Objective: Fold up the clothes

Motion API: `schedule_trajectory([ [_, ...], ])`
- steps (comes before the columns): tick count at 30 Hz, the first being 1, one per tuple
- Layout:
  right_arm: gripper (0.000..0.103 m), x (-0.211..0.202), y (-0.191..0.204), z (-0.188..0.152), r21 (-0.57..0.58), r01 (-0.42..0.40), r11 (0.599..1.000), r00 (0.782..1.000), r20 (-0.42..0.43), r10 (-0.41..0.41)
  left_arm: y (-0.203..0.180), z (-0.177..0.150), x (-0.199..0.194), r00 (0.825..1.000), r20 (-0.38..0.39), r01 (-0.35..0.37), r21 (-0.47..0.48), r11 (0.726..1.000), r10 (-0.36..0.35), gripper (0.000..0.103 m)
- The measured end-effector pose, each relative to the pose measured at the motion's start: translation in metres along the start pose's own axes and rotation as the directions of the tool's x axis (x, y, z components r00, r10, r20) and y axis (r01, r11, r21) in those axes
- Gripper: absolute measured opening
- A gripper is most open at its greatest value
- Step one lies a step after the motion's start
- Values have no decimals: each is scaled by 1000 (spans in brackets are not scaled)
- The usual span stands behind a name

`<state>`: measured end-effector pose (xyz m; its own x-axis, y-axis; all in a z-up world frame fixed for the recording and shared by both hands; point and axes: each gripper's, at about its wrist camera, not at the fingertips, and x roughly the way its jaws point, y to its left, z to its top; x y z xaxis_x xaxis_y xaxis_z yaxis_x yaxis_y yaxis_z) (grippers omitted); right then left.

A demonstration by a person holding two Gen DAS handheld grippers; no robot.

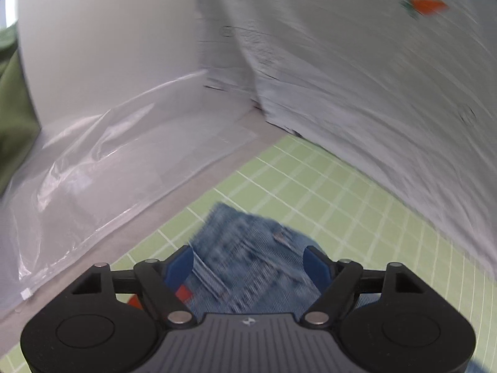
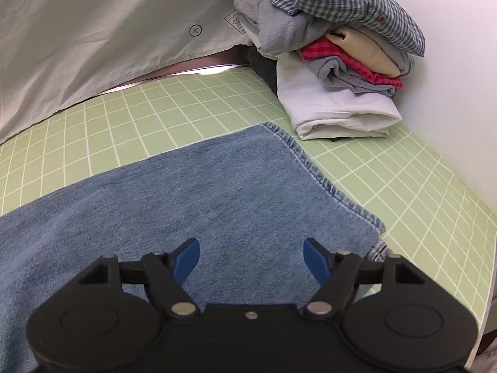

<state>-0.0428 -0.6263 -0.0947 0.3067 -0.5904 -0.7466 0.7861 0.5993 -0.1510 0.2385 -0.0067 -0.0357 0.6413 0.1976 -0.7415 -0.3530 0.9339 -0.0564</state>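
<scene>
A pair of blue denim jeans lies flat on the green grid mat (image 2: 192, 108) in the right wrist view (image 2: 198, 192), with its stitched hem at the right. My right gripper (image 2: 251, 256) is open just above the denim, holding nothing. In the left wrist view, my left gripper (image 1: 248, 262) has its jaws spread wide with a blurred bunch of the denim (image 1: 245, 255) between the blue fingers (image 1: 181, 264). A red tag shows by the left finger. Whether the fingers press the cloth is unclear.
A stack of folded clothes (image 2: 338, 49), topped by a blue checked shirt, sits at the mat's far right corner. A white sheet (image 2: 102, 31) hangs along the back edge, also in the left view (image 1: 357, 77). Clear plastic film (image 1: 102, 168) lies left of the mat.
</scene>
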Motion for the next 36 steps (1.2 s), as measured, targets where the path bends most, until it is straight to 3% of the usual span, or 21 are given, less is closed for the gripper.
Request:
schedule_trajectory([
  [1, 76, 2, -2, 0, 0, 4, 1000, 1000, 0, -4, -8, -8, -4, 1000, -3, -4, 40, 999, 4, 88],
  [6, 78, 11, -14, 2, 25, 33, 999, 999, -1, -33, -50, -49, -22, 1000, -25, 17, 194, 981, -13, 90],
  [10, 79, 18, -27, 3, 70, 51, 996, 999, -9, -51, -85, -74, -31, 994, -55, 104, 284, 953, -92, 90],
  [12, 80, 21, -31, 1, 76, 57, 995, 998, -14, -56, -101, -80, -28, 988, -90, 149, 278, 949, -129, 90],
  [21, 80, 31, -32, -8, 74, 55, 996, 998, -40, -53, -142, -86, 0, 974, -186, 169, 220, 961, -128, 89],
  [23, 81, 32, -31, -9, 67, 57, 996, 998, -41, -55, -151, -87, 6, 970, -207, 172, 207, 963, -129, 80],
  [25, 81, 33, -30, -11, 65, 58, 996, 997, -47, -55, -160, -88, 13, 965, -227, 175, 194, 965, -129, 28],
  [26, 81, 33, -29, -12, 65, 59, 996, 997, -50, -56, -165, -89, 16, 963, -238, 177, 187, 966, -130, 14],
  [27, 81, 34, -29, -13, 66, 59, 996, 997, -50, -56, -163, -87, 15, 961, -234, 188, 174, 967, -145, 7],
  [30, 82, 34, -29, -14, 68, 61, 996, 997, -48, -58, -160, -76, 8, 959, -211, 221, 142, 965, -189, 3],
  [33, 82, 35, -29, -13, 53, 64, 997, 997, -46, -62, -163, -59, -2, 965, -139, 241, 125, 963, -223, 2],
  [35, 82, 34, -29, -12, 42, 69, 997, 997, -45, -67, -170, -49, -2, 969, -102, 236, 131, 963, -224, 2],
  [36, 82, 34, -30, -12, 41, 68, 997, 997, -44, -66, -173, -48, 2, 980, -74, 195, 146, 970, -186, 0],
])
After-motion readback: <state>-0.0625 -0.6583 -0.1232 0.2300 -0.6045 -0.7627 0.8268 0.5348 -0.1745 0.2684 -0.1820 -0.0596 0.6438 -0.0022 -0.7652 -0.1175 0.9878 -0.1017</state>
